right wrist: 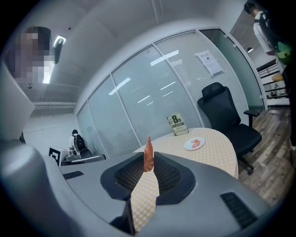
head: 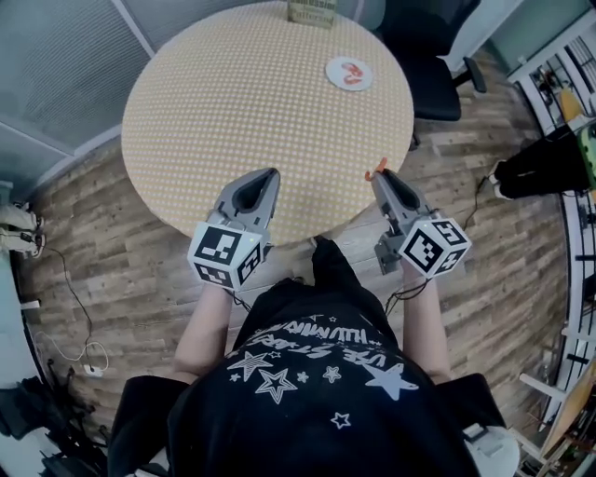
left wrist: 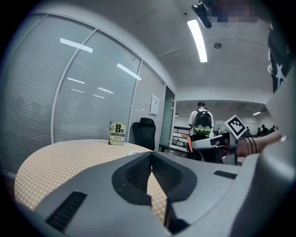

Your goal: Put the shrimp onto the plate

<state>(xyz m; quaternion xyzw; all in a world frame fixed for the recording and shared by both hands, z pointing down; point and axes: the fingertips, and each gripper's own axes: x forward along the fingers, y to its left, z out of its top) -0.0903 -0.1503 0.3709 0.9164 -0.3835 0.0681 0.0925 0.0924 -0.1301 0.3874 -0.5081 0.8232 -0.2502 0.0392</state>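
Note:
An orange shrimp (right wrist: 148,156) stands upright, pinched between the jaw tips of my right gripper (right wrist: 148,163). The head view shows this gripper (head: 378,176) at the table's near right edge, the shrimp (head: 375,169) poking out of its tip. A white plate (head: 348,73) with a shrimp lying on it sits at the far right of the round table (head: 233,102); the plate (right wrist: 194,144) lies well ahead of the right gripper. My left gripper (head: 270,174) hovers over the near edge, its jaws (left wrist: 151,156) shut with nothing in them.
A book (head: 312,11) stands upright at the table's far edge. A black office chair (head: 430,63) is beyond the table on the right. Another person (head: 545,160) stands at the far right, near shelving. Wooden floor surrounds the table.

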